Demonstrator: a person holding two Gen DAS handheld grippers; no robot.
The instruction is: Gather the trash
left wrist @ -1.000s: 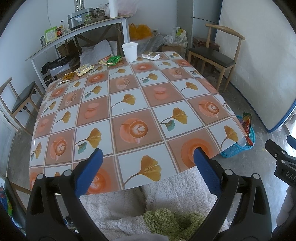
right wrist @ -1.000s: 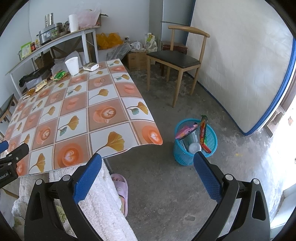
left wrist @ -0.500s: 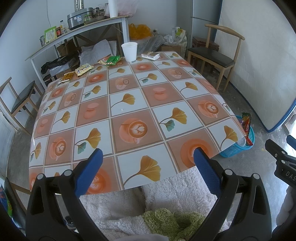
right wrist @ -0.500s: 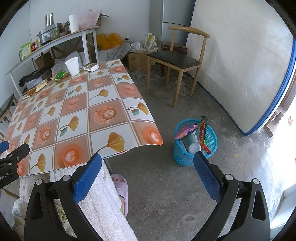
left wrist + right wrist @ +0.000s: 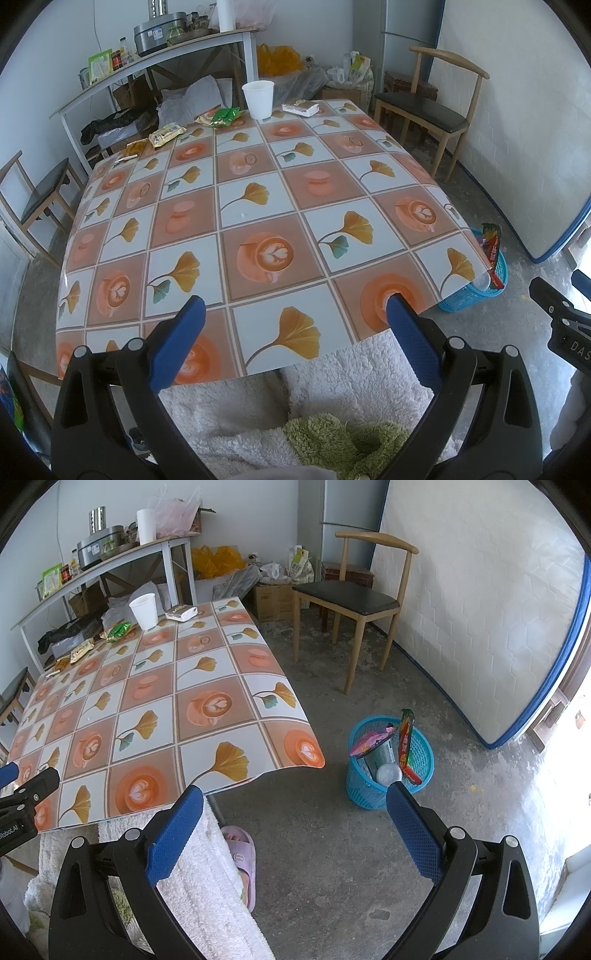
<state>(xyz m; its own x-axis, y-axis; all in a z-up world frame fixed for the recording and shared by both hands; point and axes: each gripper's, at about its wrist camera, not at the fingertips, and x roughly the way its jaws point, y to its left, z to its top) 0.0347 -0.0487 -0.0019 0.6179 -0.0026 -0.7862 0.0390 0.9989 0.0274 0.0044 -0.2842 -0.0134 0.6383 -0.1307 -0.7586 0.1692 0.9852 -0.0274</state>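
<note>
A: Where is the trash?

B: Along the far edge of the table. A white paper cup stands upright there, with a wrapped snack just to its right and a green packet just to its left. Further left lie a yellow packet and an orange wrapper, near the far left corner.

A: And the bin?

B: A blue basket sits on the floor, off the near right corner of the table. It already holds a pink wrapper, a long red wrapper that leans upright, and a round white lid.

A: What are the hands doing?

B: The left gripper hangs over the near edge of the table, its blue fingers spread wide with nothing between them. The right gripper is over the floor, pointed toward the basket, its fingers equally wide and empty.

A: Anything else close by?

B: White fluffy fabric below the table edge, and a pink slipper on the floor.
</note>
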